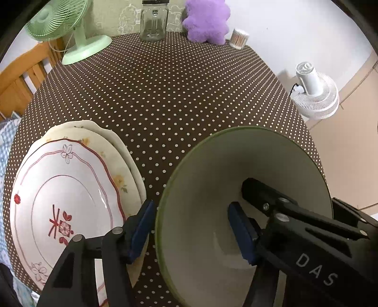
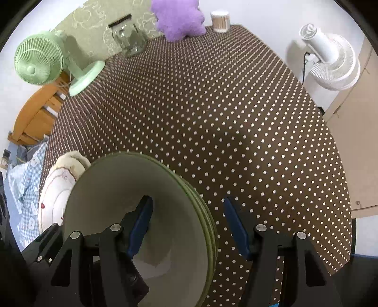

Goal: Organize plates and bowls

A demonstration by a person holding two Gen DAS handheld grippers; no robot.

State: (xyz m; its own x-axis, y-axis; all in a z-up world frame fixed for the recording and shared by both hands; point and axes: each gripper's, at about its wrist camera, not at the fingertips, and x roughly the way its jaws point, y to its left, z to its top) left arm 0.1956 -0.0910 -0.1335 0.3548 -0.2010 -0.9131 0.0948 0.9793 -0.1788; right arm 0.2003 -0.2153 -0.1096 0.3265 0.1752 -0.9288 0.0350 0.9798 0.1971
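Observation:
A stack of green-rimmed bowls [image 2: 122,189] sits on the dotted tablecloth near the front edge; it also shows in the left wrist view [image 1: 212,170]. A stack of flowered plates [image 1: 70,189] lies to its left, and shows in the right wrist view [image 2: 56,189]. My left gripper [image 1: 191,231] is open, straddling the bowl's left rim. My right gripper [image 2: 186,226] is open, straddling the bowls' right rim; its black body [image 1: 283,212] reaches into the bowl in the left wrist view.
At the table's far edge stand a green desk fan [image 1: 70,33], a glass jar [image 1: 154,21], a purple plush toy [image 1: 208,21] and a cotton-swab tub [image 1: 239,37]. A white fan [image 1: 314,92] stands off the right edge. A wooden chair [image 1: 21,75] is at the left.

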